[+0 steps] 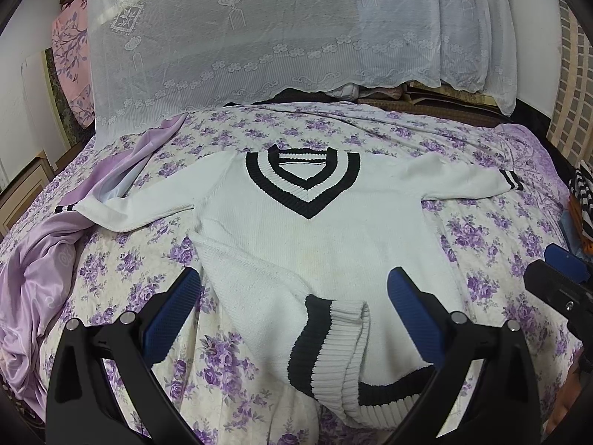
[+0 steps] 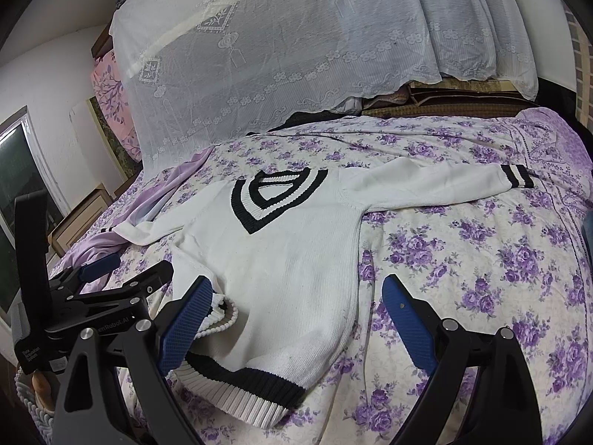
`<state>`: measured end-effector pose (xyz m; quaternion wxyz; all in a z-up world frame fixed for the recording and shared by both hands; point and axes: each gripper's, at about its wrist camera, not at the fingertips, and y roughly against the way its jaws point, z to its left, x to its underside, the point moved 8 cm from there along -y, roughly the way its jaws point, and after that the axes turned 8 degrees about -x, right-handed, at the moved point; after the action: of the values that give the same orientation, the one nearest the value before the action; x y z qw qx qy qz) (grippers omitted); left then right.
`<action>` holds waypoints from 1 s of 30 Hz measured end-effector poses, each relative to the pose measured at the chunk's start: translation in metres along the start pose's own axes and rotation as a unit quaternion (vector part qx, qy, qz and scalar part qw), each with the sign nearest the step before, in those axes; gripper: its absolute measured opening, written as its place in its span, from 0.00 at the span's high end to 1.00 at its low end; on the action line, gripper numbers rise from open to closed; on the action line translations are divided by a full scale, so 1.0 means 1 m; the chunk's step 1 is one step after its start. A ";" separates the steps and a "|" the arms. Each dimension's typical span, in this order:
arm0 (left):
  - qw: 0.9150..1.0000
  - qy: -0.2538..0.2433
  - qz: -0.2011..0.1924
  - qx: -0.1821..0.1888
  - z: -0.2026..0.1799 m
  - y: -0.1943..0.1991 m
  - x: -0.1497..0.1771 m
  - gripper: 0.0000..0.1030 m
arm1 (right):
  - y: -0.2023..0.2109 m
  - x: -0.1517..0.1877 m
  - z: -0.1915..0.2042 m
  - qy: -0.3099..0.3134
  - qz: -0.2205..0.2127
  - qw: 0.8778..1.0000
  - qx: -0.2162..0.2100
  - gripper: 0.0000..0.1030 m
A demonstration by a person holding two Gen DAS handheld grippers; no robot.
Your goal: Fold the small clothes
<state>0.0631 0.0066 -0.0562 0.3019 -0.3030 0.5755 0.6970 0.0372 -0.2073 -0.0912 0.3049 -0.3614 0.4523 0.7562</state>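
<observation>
A white knit sweater (image 1: pixel 315 244) with a black-striped V-neck and black-banded hem lies face up on the bed, sleeves spread out to both sides. Its lower left hem corner (image 1: pixel 333 319) is folded up over the body. My left gripper (image 1: pixel 292 285) is open, its blue pads either side of that folded hem, holding nothing. My right gripper (image 2: pixel 296 293) is open over the sweater's (image 2: pixel 289 259) lower right side, empty. The left gripper (image 2: pixel 111 270) also shows at the left edge of the right wrist view.
The bed has a purple-flowered quilt (image 1: pixel 500 237). A lilac satin cloth (image 1: pixel 40 274) lies bunched at the left. A white lace cover (image 1: pixel 281 37) drapes a tall pile at the back. Striped clothes (image 1: pixel 582 200) sit at the right edge.
</observation>
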 end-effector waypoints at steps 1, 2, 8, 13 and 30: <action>1.000 0.000 0.000 0.000 0.001 0.000 0.001 0.04 | 0.001 0.000 0.001 0.000 0.000 1.000 0.000 0.09; 1.000 0.000 0.000 0.000 0.001 0.000 0.000 0.04 | 0.001 -0.001 0.000 0.000 0.000 1.000 0.000 0.09; 1.000 0.000 0.000 -0.001 0.002 -0.001 0.001 0.04 | 0.001 -0.001 -0.003 -0.001 0.000 1.000 0.000 0.09; 1.000 0.000 0.000 -0.001 0.003 -0.001 0.002 0.04 | 0.001 -0.001 -0.003 -0.001 0.000 1.000 -0.001 0.09; 1.000 0.000 0.002 -0.001 0.003 -0.002 0.003 0.04 | 0.002 -0.002 -0.003 -0.002 -0.001 1.000 -0.002 0.09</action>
<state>0.0623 0.0098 -0.0590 0.3003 -0.3020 0.5750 0.6986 0.0374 -0.2116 -0.0898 0.3057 -0.3608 0.4503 0.7573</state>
